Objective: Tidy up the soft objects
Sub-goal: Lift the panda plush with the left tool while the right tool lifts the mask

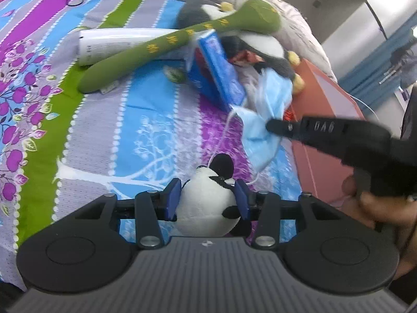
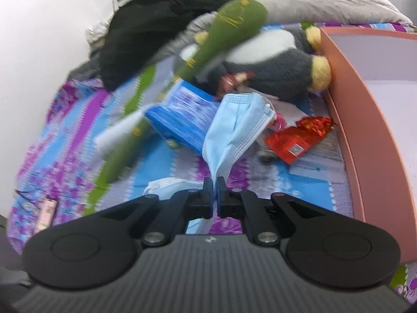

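L gripper (image 1: 208,200) clamps a small panda plush (image 1: 206,203) w/ both pads, just above the bed (image 1: 146,120). R gripper (image 2: 214,194) pinches a blue face mask (image 2: 234,127), near the pink box (image 2: 365,135) at right.

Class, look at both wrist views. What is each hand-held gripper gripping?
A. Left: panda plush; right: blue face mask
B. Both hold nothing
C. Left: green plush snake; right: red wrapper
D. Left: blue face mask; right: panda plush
A: the left hand-held gripper pinches the panda plush, and the right hand-held gripper is shut on the blue face mask.
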A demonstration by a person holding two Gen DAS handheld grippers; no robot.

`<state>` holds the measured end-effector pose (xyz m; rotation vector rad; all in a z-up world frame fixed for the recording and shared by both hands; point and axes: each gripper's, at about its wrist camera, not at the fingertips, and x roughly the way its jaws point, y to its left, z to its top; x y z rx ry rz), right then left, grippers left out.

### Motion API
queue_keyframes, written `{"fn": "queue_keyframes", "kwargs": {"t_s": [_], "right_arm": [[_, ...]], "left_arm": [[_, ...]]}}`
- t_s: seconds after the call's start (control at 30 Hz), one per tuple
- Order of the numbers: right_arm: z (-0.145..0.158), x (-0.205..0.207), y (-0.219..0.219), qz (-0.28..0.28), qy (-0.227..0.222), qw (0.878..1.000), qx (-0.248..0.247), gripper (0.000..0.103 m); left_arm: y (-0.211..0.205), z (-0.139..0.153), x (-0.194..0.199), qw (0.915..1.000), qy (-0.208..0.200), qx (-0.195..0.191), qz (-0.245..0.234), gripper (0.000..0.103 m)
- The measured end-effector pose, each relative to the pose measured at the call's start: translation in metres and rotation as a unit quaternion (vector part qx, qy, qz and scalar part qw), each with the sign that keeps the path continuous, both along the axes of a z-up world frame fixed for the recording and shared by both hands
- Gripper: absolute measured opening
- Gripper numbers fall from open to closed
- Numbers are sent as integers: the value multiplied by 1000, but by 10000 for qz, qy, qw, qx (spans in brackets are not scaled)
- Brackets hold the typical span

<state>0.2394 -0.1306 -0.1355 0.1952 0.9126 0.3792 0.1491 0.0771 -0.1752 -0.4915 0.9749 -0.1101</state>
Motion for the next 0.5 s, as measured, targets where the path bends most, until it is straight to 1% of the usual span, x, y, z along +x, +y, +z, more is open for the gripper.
{"fn": "queue_keyframes", "kwargs": {"t_s": [0.17,0.3,0.5], "right_arm": [[25,-10,8,116,-180,9995,248,6],[39,-13,9,87,-356,9990,265,6],[58,-18,0,-24,-586,9980,228,6]], "left_arm": [[-15,7,-7,9998,-71,-23,-203,51],[-23,13,-13,9994,-147,-10,-301,51],[-21,22,-24,9996,-209,23,-184,51]]}}
